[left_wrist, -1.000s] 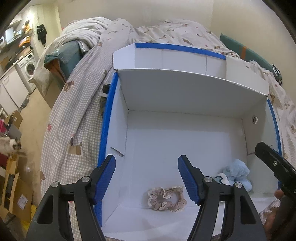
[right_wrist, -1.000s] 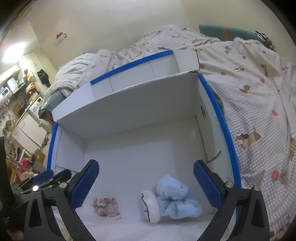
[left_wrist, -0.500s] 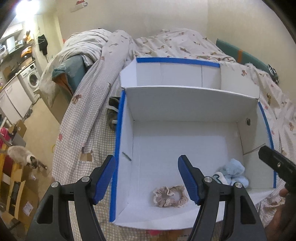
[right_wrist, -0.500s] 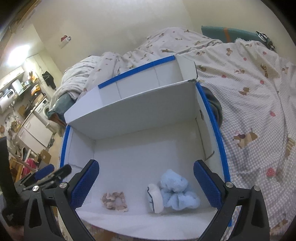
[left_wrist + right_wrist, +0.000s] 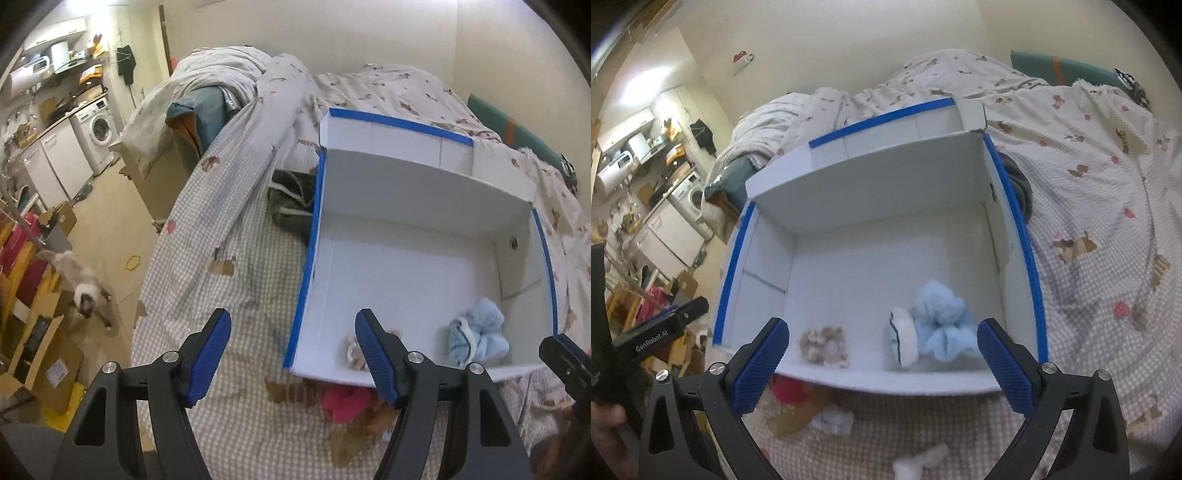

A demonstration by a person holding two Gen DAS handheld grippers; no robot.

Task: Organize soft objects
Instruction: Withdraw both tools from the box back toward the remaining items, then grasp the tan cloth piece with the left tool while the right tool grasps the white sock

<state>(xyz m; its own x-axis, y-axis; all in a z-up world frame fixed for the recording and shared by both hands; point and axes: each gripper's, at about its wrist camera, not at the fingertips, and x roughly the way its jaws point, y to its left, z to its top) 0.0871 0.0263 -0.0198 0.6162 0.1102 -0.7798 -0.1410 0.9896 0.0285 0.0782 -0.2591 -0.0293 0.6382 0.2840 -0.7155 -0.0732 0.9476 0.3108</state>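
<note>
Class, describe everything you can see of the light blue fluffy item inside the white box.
The light blue fluffy item is a soft, plush-looking bundle, crumpled into lobes rather than laid flat. It lies on the floor of the white box, near the front wall and toward the right side wall. A white piece with a dark trim line presses against its left side; whether they are joined cannot be told. Neither gripper touches it.

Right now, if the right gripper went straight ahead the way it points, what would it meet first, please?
Probably the white blue-edged cardboard box: the open right gripper aims over its near wall at the floor beside the fluffy light-blue soft toy. Depth is unclear.
</note>
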